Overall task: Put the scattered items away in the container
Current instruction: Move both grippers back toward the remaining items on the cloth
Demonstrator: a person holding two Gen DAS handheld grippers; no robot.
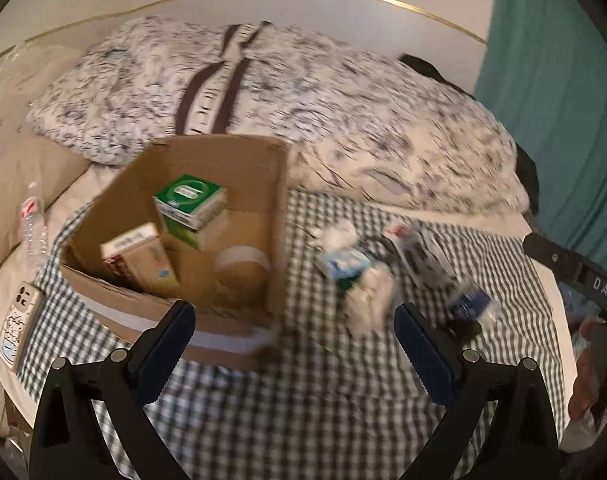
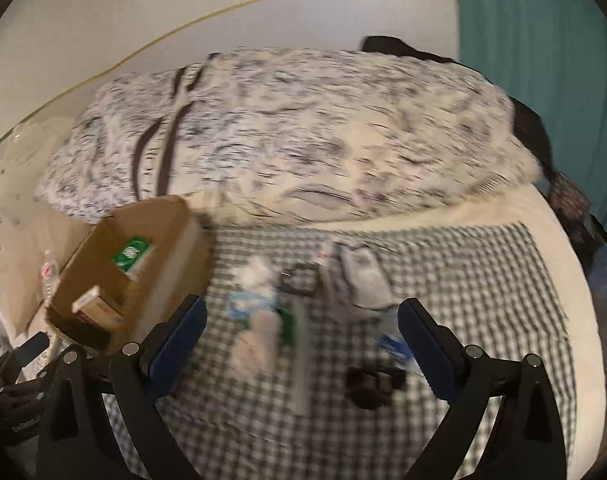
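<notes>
Bedding fills the scene, a bed covered by a green-and-white checked cloth (image 1: 303, 400) with a rumpled patterned duvet (image 1: 343, 120) heaped behind it. At the far left, on the pale sheet, lie my phone (image 1: 17, 328) in its decorated case and a clear plastic water bottle (image 1: 33, 224). Just right of them sits the open cardboard box (image 1: 239, 168), standing on the checked cloth; inside it a green-and-white carton (image 1: 189, 206) leans against the back wall and a red-and-tan carton (image 1: 137, 258) rests near the front left corner. My left tool (image 1: 293, 350) hangs above the box's near right corner, its blue-padded fingers spread wide with nothing between them. Right of the box, scattered on the cloth and blurred by motion, are a white crumpled wad (image 1: 337, 234), a small blue-and-white packet (image 1: 343, 264), a pale wrapped bundle (image 1: 369, 300), a flat printed pack (image 1: 419, 252) and a small dark object (image 1: 463, 326); I cannot tell finer detail. My right tool (image 2: 301, 330) hovers over these scattered things, likewise spread wide and empty. Teal curtain (image 1: 559, 100) hangs at the far right.
</notes>
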